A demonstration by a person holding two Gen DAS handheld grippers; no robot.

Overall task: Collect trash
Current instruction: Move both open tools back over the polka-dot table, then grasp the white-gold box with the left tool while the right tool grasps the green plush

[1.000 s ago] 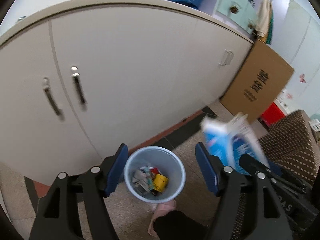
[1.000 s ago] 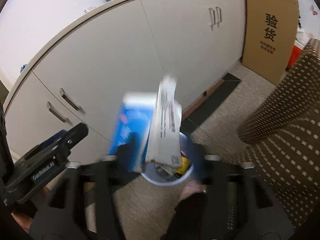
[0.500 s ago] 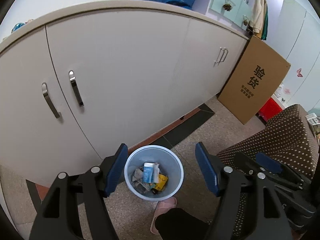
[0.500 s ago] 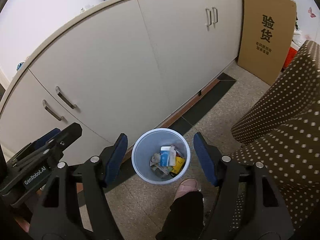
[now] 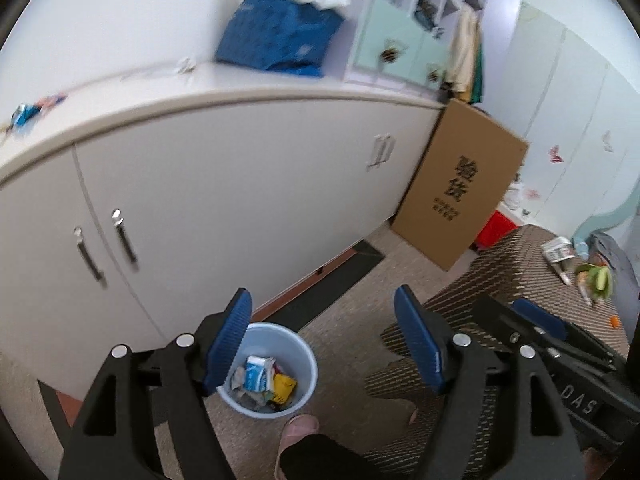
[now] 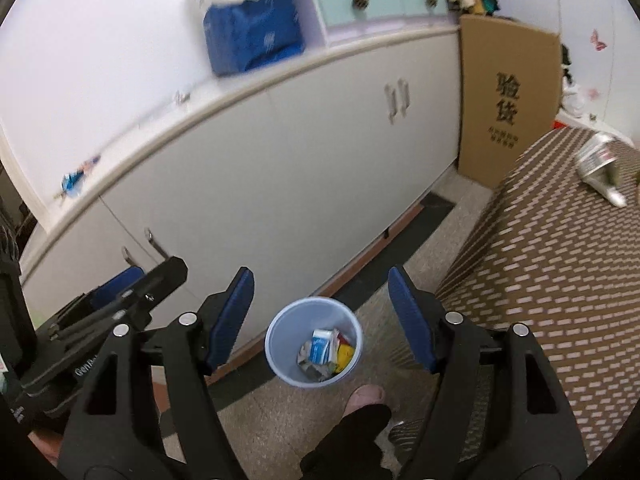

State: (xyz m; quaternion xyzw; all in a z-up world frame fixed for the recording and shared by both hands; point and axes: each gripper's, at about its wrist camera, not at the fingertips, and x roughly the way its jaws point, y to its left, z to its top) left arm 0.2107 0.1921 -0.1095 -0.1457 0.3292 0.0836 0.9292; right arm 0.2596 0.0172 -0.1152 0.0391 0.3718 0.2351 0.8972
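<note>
A pale blue trash bin (image 5: 307,364) stands on the floor by the white cabinet; it also shows in the right wrist view (image 6: 276,344). Inside lie a blue-and-white carton (image 5: 256,372) (image 6: 320,348), a yellow wrapper (image 5: 285,387) and crumpled paper. My left gripper (image 5: 328,344) is open and empty, high above the bin. My right gripper (image 6: 320,320) is open and empty, also above the bin. More trash lies on the dotted brown table: a paper wrapper (image 5: 558,249), green scraps (image 5: 598,278), and a silvery wrapper (image 6: 600,168).
A white cabinet (image 5: 240,200) runs along the wall with a blue bag (image 5: 280,36) on top. A tall cardboard box (image 5: 460,188) leans at its end. A slippered foot (image 5: 298,432) stands beside the bin. The dotted brown table (image 6: 560,280) is at the right.
The blue-and-white carton left my right gripper and dropped into the bin. Both grippers have since tilted upward, showing the cabinet top and the table.
</note>
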